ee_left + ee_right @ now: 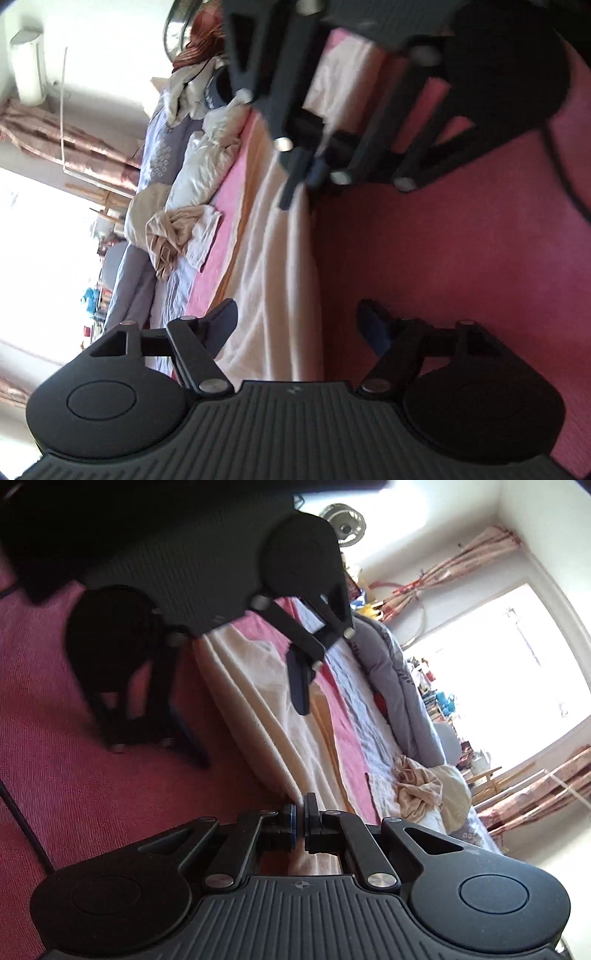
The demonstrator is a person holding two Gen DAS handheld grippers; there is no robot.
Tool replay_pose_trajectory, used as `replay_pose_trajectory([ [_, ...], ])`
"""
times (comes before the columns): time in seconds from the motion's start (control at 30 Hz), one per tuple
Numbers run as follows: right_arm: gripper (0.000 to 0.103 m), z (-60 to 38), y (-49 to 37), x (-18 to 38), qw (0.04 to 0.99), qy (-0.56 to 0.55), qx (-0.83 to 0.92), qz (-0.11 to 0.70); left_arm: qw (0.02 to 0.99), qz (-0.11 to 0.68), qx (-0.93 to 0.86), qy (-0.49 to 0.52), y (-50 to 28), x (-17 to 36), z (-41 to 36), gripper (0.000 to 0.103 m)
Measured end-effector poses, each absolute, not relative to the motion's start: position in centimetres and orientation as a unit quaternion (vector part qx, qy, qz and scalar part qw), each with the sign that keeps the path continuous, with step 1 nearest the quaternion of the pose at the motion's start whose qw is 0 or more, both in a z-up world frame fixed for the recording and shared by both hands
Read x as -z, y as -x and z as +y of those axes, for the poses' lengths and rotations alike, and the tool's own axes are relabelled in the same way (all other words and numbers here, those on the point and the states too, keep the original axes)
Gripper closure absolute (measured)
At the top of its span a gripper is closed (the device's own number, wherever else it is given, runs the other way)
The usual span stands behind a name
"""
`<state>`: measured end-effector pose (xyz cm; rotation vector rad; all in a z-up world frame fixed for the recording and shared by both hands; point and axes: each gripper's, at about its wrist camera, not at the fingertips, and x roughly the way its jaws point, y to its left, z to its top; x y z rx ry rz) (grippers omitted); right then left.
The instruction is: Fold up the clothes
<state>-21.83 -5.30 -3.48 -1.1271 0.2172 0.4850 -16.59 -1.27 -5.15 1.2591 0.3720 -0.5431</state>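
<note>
A bed [461,258] covered by a pink-red blanket carries a cream cloth [273,280] spread flat mid-frame. Toward the upper left lie crumpled white and beige clothes [192,206] on a grey-lilac quilt [159,147].

Bright window [491,672], pinkish curtains [454,561], white walls [539,520], and a grey-quilted bed [399,686].

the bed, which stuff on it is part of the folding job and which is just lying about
In the job:
cream cloth
right gripper, shut on its edge
left gripper, open over it

Lying about:
crumpled beige garment
grey duvet
white bundle
</note>
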Motion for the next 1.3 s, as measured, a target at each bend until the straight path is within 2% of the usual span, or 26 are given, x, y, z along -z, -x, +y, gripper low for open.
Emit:
replay_pose_trajectory([
  [0.03, 0.097, -5.2, 21.9, 4.2, 0.8, 0.548, -0.224, 0.094, 0.763, 0.177, 0.238, -0.574, 16.0, 5.1, -1.3, 0.055],
  [0.07, 0.095, -5.1, 21.7, 4.9, 0.79, 0.565, -0.222, 0.089, 0.768, 0.185, 0.23, -0.569, 15.5, 4.9, -1.3, 0.063],
  [0.17, 0.09, -4.4, 20.7, 6.7, 0.768, 0.596, -0.216, 0.086, 0.79, 0.198, 0.228, -0.534, 14.3, 3.7, -0.8, 0.063],
  [0.23, 0.083, -3.9, 19.1, 7.6, 0.762, 0.611, -0.197, 0.089, 0.801, 0.201, 0.221, -0.519, 14.0, 3.0, -0.6, 0.065],
  [0.3, 0.084, -4.1, 17.5, 8.1, 0.759, 0.62, -0.175, 0.099, 0.806, 0.208, 0.217, -0.51, 13.8, 2.6, -0.2, 0.066],
  [0.37, 0.093, -5.8, 16.8, 8.0, 0.759, 0.621, -0.152, 0.124, 0.801, 0.223, 0.213, -0.513, 13.9, 3.0, 0.7, 0.066],
  [0.47, 0.094, -9.8, 17.3, 8.1, 0.749, 0.629, -0.13, 0.159, 0.792, 0.267, 0.203, -0.51, 13.8, 4.5, 2.6, 0.067],
  [0.53, 0.095, -12.3, 18.0, 8.4, 0.742, 0.637, -0.12, 0.169, 0.8, 0.274, 0.193, -0.497, 14.1, 5.1, 4.0, 0.072],
  [1.13, 0.096, -16.3, 20.0, 8.2, 0.726, 0.652, -0.117, 0.185, 0.803, 0.31, 0.17, -0.481, 14.5, 4.8, 6.2, 0.077],
  [1.23, 0.096, -16.3, 20.4, 8.1, 0.726, 0.651, -0.118, 0.185, 0.792, 0.315, 0.142, -0.503, 14.6, 4.3, 7.1, 0.061],
  [1.3, 0.096, -16.3, 19.9, 8.1, 0.727, 0.65, -0.121, 0.185, 0.794, 0.32, 0.13, -0.501, 14.6, 3.3, 7.6, 0.057],
])
